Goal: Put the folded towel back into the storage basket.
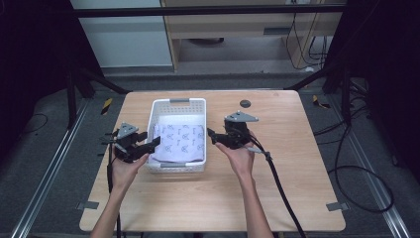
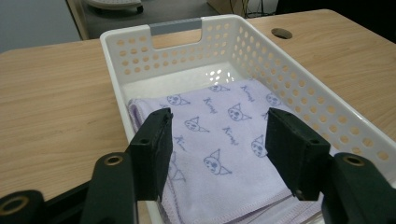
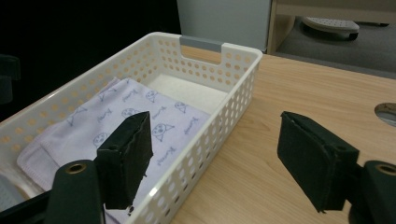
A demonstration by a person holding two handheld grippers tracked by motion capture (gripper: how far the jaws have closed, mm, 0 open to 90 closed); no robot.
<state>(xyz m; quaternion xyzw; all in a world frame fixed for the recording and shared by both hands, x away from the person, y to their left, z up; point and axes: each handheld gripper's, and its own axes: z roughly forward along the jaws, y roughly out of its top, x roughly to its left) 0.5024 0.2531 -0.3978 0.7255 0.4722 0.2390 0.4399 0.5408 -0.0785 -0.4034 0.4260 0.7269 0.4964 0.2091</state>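
A white perforated basket (image 1: 198, 106) (image 2: 299, 79) (image 3: 233, 100) stands on the wooden table. Inside it lies a folded lilac cloth (image 1: 180, 141) (image 2: 219, 135) (image 3: 135, 109) printed with small cartoon faces. My left gripper (image 1: 151, 145) (image 2: 217, 149) is open at the basket's left near corner, its jaws reaching over the rim above the cloth with nothing between them. My right gripper (image 1: 213, 135) (image 3: 215, 158) is open just outside the basket's right wall, one jaw over the rim and one over the table.
The wooden table (image 1: 287, 163) has bare room to the right and in front of the basket. A round cable hole (image 1: 245, 103) (image 2: 281, 33) sits behind the right gripper. A black cable (image 1: 280, 188) trails from the right gripper toward the table's front edge.
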